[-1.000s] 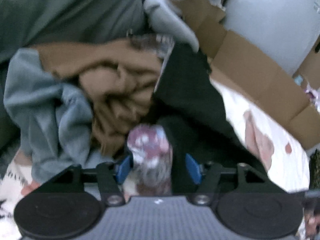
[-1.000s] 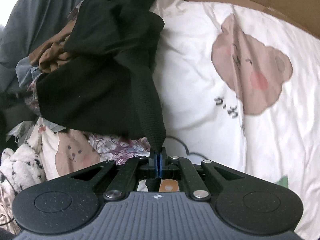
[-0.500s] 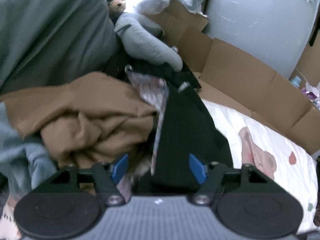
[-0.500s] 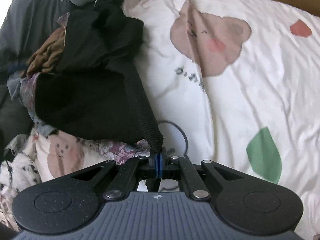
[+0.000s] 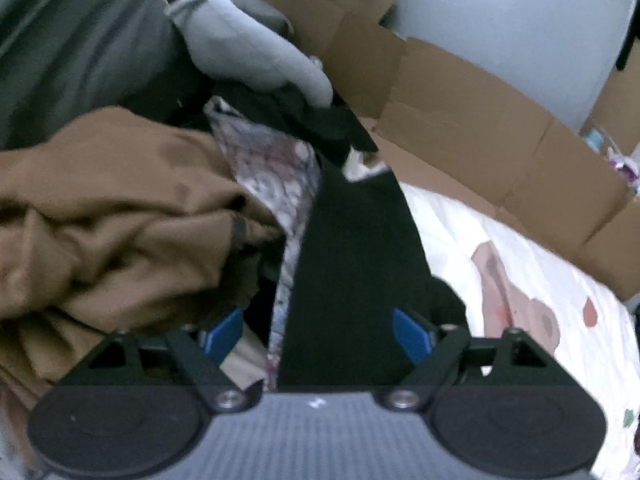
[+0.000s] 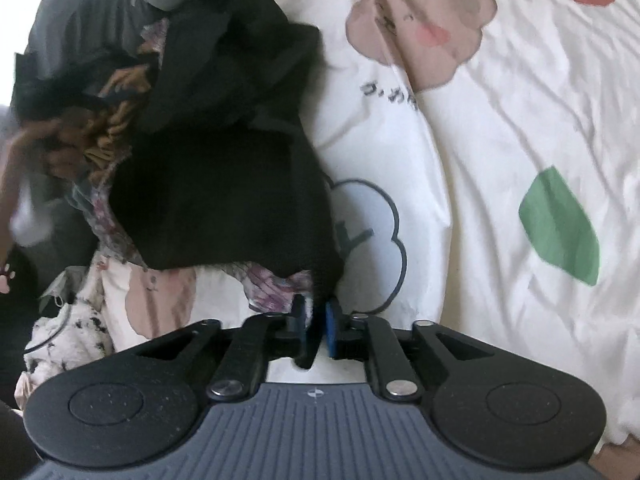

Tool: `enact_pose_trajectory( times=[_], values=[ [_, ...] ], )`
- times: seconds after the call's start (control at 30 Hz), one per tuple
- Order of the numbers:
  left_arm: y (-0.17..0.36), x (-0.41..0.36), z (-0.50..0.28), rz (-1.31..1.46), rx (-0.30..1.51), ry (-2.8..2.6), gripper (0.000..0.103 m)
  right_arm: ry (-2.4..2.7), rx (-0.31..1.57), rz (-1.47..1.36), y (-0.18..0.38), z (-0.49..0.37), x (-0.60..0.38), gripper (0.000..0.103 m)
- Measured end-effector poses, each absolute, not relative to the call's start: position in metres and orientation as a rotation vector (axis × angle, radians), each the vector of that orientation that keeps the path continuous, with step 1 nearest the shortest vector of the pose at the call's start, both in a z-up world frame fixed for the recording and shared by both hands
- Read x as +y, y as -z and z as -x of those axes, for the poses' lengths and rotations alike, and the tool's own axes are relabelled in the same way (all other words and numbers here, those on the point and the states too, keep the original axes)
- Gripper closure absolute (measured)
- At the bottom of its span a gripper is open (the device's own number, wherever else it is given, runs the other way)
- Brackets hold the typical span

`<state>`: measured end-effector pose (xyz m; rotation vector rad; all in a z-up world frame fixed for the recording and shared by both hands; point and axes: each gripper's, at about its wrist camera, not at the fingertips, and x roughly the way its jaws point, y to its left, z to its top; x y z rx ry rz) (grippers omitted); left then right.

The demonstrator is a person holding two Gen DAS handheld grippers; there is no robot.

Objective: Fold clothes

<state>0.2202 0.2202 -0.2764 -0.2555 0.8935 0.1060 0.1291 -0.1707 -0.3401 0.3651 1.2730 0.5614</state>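
A black garment (image 5: 352, 260) runs from the clothes pile down between the pads of my left gripper (image 5: 318, 334), which is open and grips nothing. Beside it lie a floral cloth (image 5: 276, 168) and a crumpled brown garment (image 5: 120, 208). In the right wrist view the black garment (image 6: 224, 200) lies on the white bear-print sheet (image 6: 500, 120). My right gripper (image 6: 316, 316) pinches its ribbed lower corner, its jaws a narrow gap apart. The floral cloth (image 6: 268, 284) shows from under the black hem.
A flattened cardboard box (image 5: 460, 112) walls the far side of the sheet (image 5: 520, 320). A light grey stuffed piece (image 5: 248, 44) and a dark grey blanket (image 5: 72, 40) sit behind the pile. A white spotted fleece (image 6: 68, 332) lies at the near left.
My left gripper has let the floral cloth out from between its pads, opened wider and moved up to the pile. My right gripper has dragged the black corner across the sheet, and its jaws have parted slightly.
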Motion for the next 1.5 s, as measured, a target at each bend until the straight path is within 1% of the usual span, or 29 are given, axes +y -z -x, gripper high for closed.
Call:
enact_pose_trajectory(
  times=[0.07, 0.2, 0.3, 0.33, 0.37, 0.4, 0.47, 0.5, 0.53, 0.87, 0.93, 1.03, 1.23, 1.37, 1.5],
  values=[
    [0.285, 0.220, -0.223, 0.260, 0.903, -0.111, 0.019, -0.552, 1.256, -0.381, 0.336, -0.130, -0.177, 0.076],
    [0.293, 0.225, -0.231, 0.296, 0.900, -0.110, 0.021, -0.524, 1.225, -0.413, 0.329, -0.133, -0.188, 0.076],
    [0.293, 0.228, -0.237, 0.334, 0.895, -0.120, 0.034, -0.507, 1.210, -0.426, 0.326, -0.136, -0.195, 0.076],
    [0.293, 0.229, -0.239, 0.356, 0.896, -0.118, 0.045, -0.499, 1.209, -0.434, 0.326, -0.137, -0.198, 0.076],
    [0.292, 0.230, -0.241, 0.380, 0.898, -0.118, 0.053, -0.490, 1.209, -0.440, 0.325, -0.138, -0.200, 0.076],
    [0.291, 0.230, -0.241, 0.403, 0.898, -0.117, 0.057, -0.478, 1.211, -0.447, 0.325, -0.139, -0.203, 0.076],
    [0.289, 0.228, -0.241, 0.412, 0.898, -0.089, 0.082, -0.451, 1.217, -0.451, 0.323, -0.140, -0.208, 0.076],
    [0.288, 0.225, -0.241, 0.414, 0.901, -0.076, 0.087, -0.441, 1.214, -0.448, 0.322, -0.141, -0.211, 0.076],
    [0.287, 0.223, -0.240, 0.419, 0.902, -0.065, 0.096, -0.434, 1.203, -0.441, 0.320, -0.140, -0.213, 0.076],
    [0.248, 0.155, -0.238, 0.405, 0.859, 0.093, 0.097, -0.363, 1.131, -0.480, 0.306, -0.142, -0.233, 0.075],
    [0.244, 0.142, -0.239, 0.419, 0.858, 0.122, 0.098, -0.354, 1.122, -0.487, 0.305, -0.143, -0.237, 0.074],
    [0.241, 0.128, -0.237, 0.427, 0.867, 0.153, 0.098, -0.343, 1.112, -0.498, 0.303, -0.145, -0.241, 0.070],
    [0.251, 0.093, -0.243, 0.455, 0.910, 0.237, 0.098, -0.327, 1.099, -0.537, 0.304, -0.148, -0.246, 0.068],
    [0.259, 0.069, -0.243, 0.456, 0.948, 0.308, 0.098, -0.318, 1.079, -0.545, 0.302, -0.149, -0.250, 0.060],
    [0.271, 0.050, -0.241, 0.430, 0.989, 0.360, 0.098, -0.305, 1.066, -0.566, 0.303, -0.150, -0.254, 0.060]
  ],
)
